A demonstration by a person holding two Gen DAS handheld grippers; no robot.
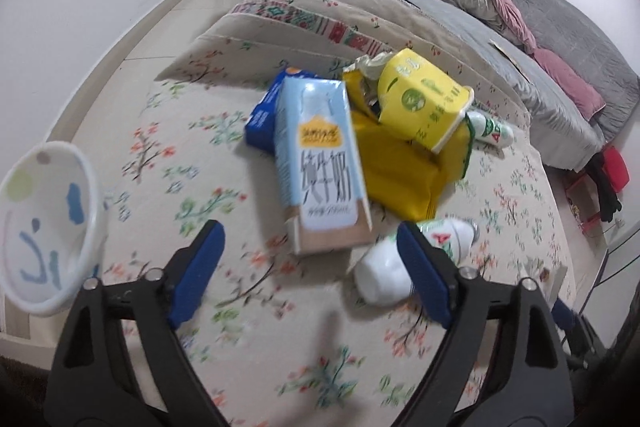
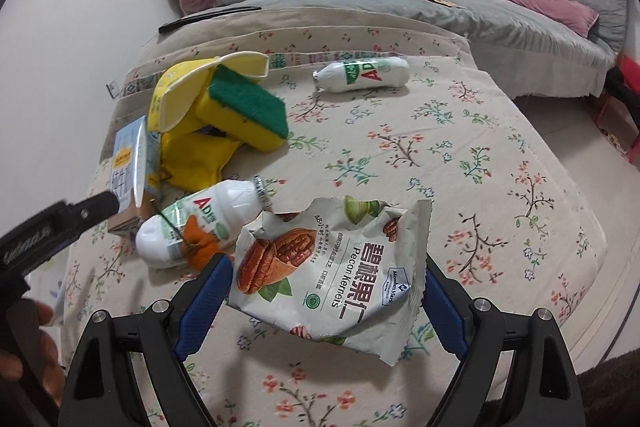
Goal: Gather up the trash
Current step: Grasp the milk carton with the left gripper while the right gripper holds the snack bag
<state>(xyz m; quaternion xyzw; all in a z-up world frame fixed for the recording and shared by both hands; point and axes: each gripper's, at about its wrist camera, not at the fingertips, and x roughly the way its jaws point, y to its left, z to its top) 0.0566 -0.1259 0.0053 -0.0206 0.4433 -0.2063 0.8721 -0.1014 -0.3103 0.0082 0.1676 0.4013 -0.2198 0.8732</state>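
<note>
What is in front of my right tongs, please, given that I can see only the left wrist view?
Observer: A torn pecan kernel packet lies between the right tongs. I cannot tell whether the pads press on it.
Operator: Thank you. Is anything hidden behind the yellow cup on my screen?
Observer: Yes, a yellow sponge with a green scouring face rests on the yellow bag.
Operator: And the far bottle, which I can only half see?
Observer: The far bottle lies on its side, well apart from the pile, with its neck pointing towards the sponge.
</note>
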